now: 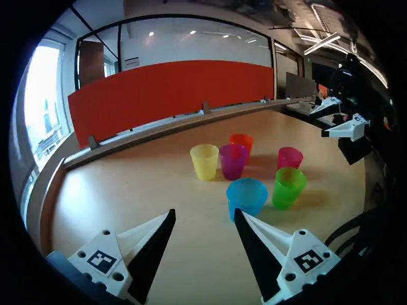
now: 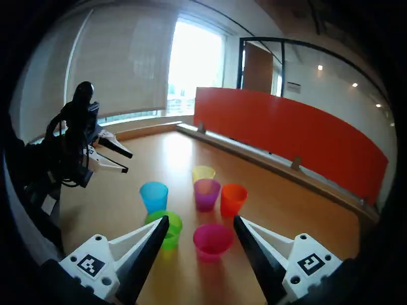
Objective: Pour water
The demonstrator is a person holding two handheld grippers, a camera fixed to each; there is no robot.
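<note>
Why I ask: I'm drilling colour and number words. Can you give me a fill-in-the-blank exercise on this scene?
The table holds ___ cups.
In the left gripper view, the cup nearest the left gripper is ___.
The left gripper and the right gripper both stand ___, holding nothing.
Missing words: six; blue; open.
</note>
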